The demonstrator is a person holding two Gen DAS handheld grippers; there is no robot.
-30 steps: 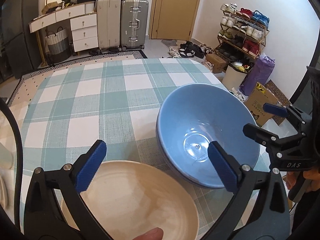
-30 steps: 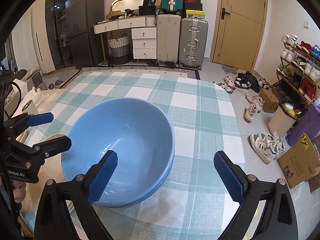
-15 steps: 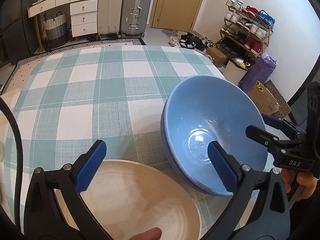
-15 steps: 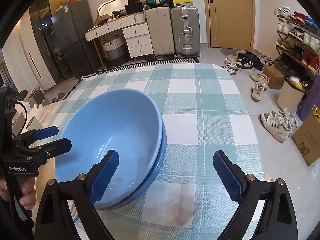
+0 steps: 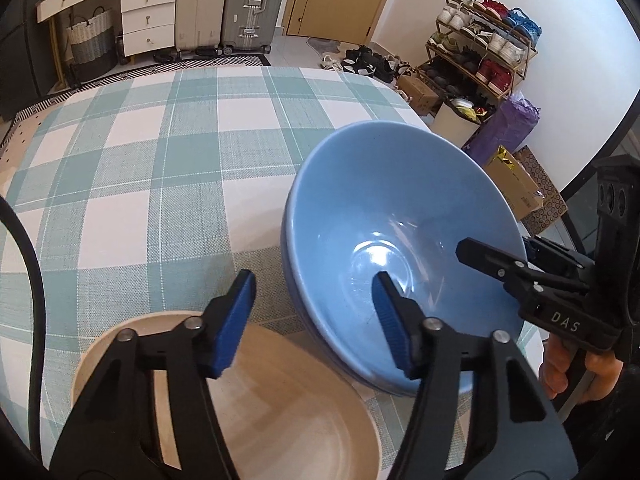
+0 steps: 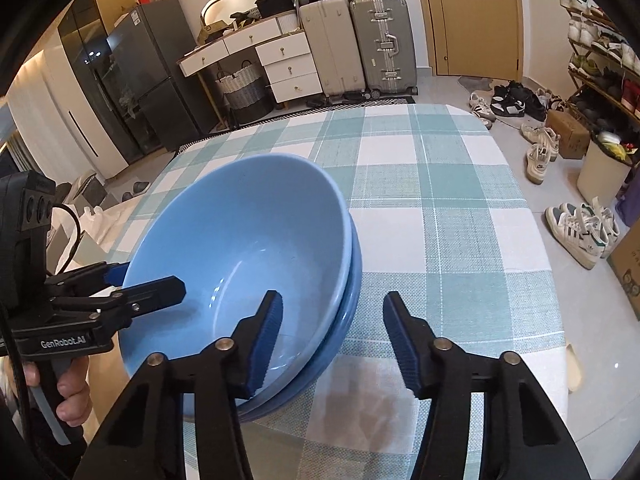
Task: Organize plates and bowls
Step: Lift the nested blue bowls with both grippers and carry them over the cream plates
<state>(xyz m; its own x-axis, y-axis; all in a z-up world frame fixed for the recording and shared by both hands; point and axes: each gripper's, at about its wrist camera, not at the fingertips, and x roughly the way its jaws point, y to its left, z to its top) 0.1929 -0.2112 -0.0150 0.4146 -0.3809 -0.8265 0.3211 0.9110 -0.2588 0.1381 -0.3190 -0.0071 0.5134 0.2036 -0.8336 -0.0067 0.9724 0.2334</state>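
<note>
So there's a stack of two blue bowls (image 5: pixel 384 240) nested together, tilted a bit, sitting on the surface (image 5: pixel 160 184) with the teal and white check cloth, near its right edge. Just beside it on the left is a pale beige bowl (image 5: pixel 280 420), really close but I can't tell if the rims touch. The left claw (image 5: pixel 314 322) straddles the near left rim of the blue stack, one blue pad inside the top bowl and the other outside over the gap by the beige bowl. Its jaws have just been closing, now roughly half open, and the pads don't look like they're pressing on the rim. The right claw (image 6: pixel 330 338) does the same thing on the opposite side, left pad inside the bowl, right pad outside over the cloth, jaws also just been closing with the rim between them but not pinched. A hand (image 6: pixel 74 394) grips the left claw's handle in the right view
</note>
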